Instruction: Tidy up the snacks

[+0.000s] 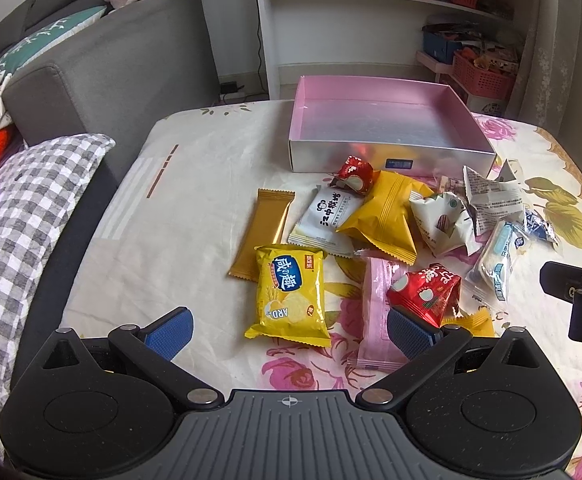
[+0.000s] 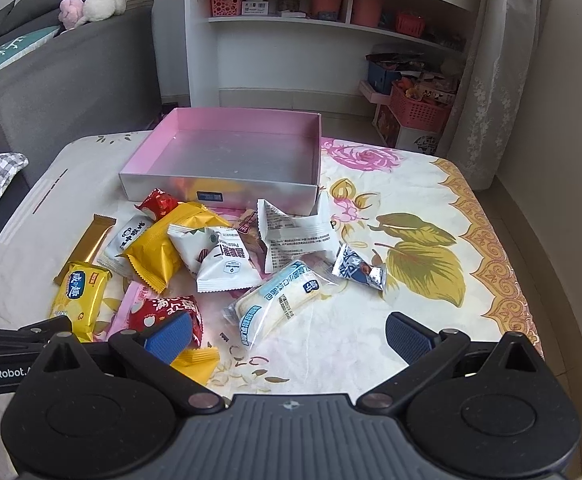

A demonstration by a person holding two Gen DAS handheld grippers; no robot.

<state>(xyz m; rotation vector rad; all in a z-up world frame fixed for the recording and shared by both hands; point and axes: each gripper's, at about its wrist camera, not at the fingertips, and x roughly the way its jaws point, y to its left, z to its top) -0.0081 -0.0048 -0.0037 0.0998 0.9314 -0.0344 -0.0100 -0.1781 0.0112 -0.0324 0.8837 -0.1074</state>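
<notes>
both the left gripper point(image 1: 289, 330) and the right gripper point(image 2: 289, 332) are being held wide apart, with nothing between the pads. the loose foil and plastic snack packets point(image 1: 375, 216) are lying on the floral cloth, just before the empty pink-lined cardboard box point(image 2: 227, 152). light, crinkly, slippery wrappers are being judged; the yellow chip packet point(image 1: 291, 292) is best pinched at a sealed edge.

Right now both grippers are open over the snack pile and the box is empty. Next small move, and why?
Probably lower the left gripper and close on the yellow cracker packet. Its fingers already straddle that packet, it lies flat and mostly clear of the pile, and the pink box behind holds nothing yet. The right gripper, also open, sits nearest the blue-and-white bread packet.
</notes>
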